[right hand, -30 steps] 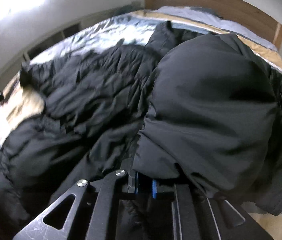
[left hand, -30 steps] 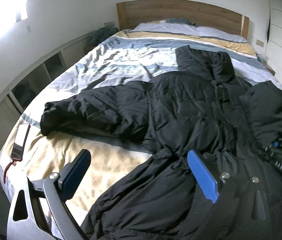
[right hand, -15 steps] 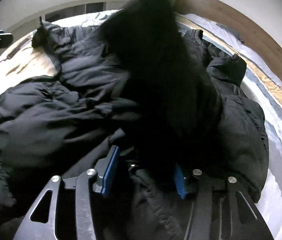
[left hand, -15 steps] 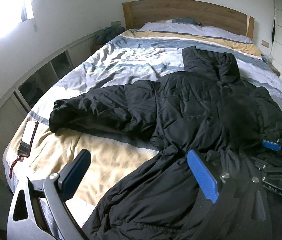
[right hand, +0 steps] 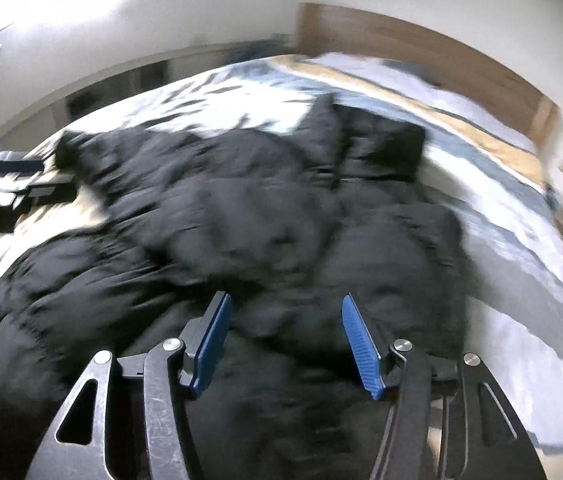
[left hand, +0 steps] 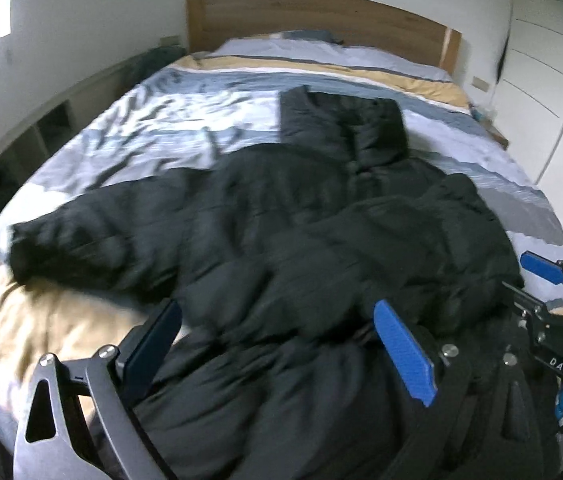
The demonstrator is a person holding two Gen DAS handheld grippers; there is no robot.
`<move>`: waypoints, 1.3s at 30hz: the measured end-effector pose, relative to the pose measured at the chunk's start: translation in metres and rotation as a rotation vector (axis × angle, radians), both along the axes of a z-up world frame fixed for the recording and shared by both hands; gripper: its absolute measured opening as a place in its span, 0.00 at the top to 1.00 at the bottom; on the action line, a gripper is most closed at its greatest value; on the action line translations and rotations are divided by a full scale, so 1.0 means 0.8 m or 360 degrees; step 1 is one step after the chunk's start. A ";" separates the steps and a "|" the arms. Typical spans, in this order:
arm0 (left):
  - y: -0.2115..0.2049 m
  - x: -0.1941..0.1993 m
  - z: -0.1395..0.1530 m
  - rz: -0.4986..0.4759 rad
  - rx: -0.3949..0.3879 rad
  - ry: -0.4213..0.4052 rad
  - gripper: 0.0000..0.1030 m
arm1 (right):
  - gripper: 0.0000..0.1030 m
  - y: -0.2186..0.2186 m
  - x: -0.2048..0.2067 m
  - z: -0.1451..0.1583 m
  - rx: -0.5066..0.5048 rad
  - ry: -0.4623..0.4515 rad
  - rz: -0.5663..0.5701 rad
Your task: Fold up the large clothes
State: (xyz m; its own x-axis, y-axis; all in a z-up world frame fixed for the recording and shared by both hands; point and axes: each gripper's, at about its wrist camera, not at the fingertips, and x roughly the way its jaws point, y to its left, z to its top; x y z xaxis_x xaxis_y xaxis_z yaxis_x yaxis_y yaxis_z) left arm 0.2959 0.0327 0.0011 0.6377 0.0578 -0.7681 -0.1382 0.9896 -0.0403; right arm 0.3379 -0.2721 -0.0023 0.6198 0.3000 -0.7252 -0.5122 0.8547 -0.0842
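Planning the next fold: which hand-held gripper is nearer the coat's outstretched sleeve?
Left. The left hand-held gripper is beside the sleeve; the right hand-held gripper is across the coat, jaws opening, empty.

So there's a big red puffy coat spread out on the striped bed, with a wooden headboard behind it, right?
Not quite: the puffy coat is black, not red, as the left wrist view shows plainly. The rest holds: it lies spread out on the striped bed, with the wooden headboard behind it.
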 end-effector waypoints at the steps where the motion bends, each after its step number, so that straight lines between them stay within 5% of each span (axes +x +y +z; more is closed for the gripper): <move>1: -0.010 0.013 -0.006 -0.0011 0.0000 0.0001 0.05 | 0.44 -0.009 0.012 -0.001 0.0007 -0.0010 -0.0055; 10: -0.066 0.120 -0.080 -0.0048 0.0009 0.0127 0.05 | 0.44 -0.028 0.070 -0.041 0.0111 0.0051 -0.0279; 17: -0.044 0.115 -0.122 -0.0022 0.0093 0.0273 0.04 | 0.42 -0.063 0.082 -0.095 0.0096 0.0226 -0.0364; 23: -0.030 0.088 -0.114 0.0011 0.0057 0.0311 0.04 | 0.41 -0.105 0.074 -0.096 0.0068 0.0243 -0.0529; 30: -0.034 0.105 -0.065 0.0012 0.0111 0.0162 0.04 | 0.40 -0.092 0.082 -0.044 0.0119 0.0110 -0.0530; 35: -0.023 0.139 -0.090 0.0048 0.0163 0.0214 0.04 | 0.39 -0.059 0.108 -0.058 0.0139 0.0138 -0.0523; 39: -0.013 0.144 -0.119 0.0031 0.0079 0.0292 0.04 | 0.39 -0.053 0.115 -0.092 0.0158 0.0245 -0.0547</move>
State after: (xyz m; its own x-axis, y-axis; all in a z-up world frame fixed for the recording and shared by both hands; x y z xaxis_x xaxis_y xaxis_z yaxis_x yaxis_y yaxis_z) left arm 0.4108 0.0227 -0.0943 0.4858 0.1096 -0.8672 -0.1577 0.9868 0.0363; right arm 0.4296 -0.3149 -0.0758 0.5827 0.1672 -0.7953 -0.1949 0.9788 0.0630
